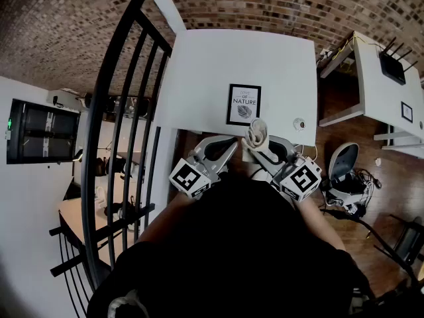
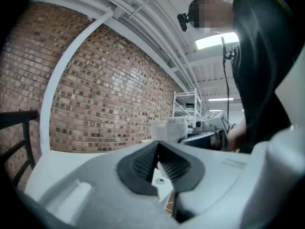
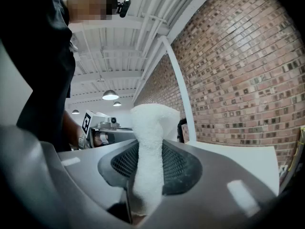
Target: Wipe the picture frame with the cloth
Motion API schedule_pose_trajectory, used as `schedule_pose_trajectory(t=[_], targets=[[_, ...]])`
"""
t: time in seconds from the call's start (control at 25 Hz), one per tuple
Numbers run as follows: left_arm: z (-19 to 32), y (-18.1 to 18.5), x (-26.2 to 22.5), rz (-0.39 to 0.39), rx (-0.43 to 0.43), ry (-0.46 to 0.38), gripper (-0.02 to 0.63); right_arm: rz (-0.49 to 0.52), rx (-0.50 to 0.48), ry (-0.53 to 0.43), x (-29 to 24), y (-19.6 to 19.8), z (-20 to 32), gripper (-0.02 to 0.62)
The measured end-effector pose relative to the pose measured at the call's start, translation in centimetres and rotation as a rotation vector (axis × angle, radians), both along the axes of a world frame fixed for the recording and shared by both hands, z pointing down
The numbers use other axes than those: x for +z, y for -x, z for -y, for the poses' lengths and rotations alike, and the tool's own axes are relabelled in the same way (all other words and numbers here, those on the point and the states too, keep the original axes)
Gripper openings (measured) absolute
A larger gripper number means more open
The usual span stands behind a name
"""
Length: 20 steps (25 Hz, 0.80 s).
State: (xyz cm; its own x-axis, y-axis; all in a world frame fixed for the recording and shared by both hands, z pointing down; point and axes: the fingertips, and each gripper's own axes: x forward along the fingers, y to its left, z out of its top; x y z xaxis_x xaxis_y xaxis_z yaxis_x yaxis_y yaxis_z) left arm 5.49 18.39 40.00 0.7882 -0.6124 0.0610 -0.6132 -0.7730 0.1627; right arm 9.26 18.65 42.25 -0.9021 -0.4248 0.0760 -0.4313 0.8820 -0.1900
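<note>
— What's over on the left?
— A black railing (image 1: 122, 111) runs beside the white table's (image 1: 199, 71) left edge. The left gripper (image 1: 227, 144) sits at the near edge, its jaws pressed together on nothing.
— And the frame?
— The picture frame (image 1: 244, 105) sits close to the near edge, with bare tabletop beyond it and to its left. Just beside it, the right gripper (image 1: 260, 142) clamps the cloth (image 1: 255, 131).

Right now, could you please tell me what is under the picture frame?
The picture frame sits on the white table, with bare tabletop showing around it. Anything directly beneath it is covered. The cloth is clear of it, clamped in the right hand-held gripper.
</note>
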Motion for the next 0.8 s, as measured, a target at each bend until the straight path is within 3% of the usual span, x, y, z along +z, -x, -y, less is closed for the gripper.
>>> schedule_pose_trajectory(t=[0.24, 0.48, 0.8], targets=[[1.7, 0.3, 1.0, 0.019, -0.031, 0.017, 0.002, -0.043, 0.012, 0.072, 1.6, 0.4, 1.9, 0.123], [6.3, 3.4, 2.6, 0.015, -0.023, 0.031, 0.002, -0.094, 0.069, 0.157, 3.8, 3.3, 6.5, 0.121], [13.9, 9.5, 6.4, 0.039, 0.096, 0.041, 0.002, -0.111, 0.203, 0.246, 6.1, 9.6, 15.3, 0.123]])
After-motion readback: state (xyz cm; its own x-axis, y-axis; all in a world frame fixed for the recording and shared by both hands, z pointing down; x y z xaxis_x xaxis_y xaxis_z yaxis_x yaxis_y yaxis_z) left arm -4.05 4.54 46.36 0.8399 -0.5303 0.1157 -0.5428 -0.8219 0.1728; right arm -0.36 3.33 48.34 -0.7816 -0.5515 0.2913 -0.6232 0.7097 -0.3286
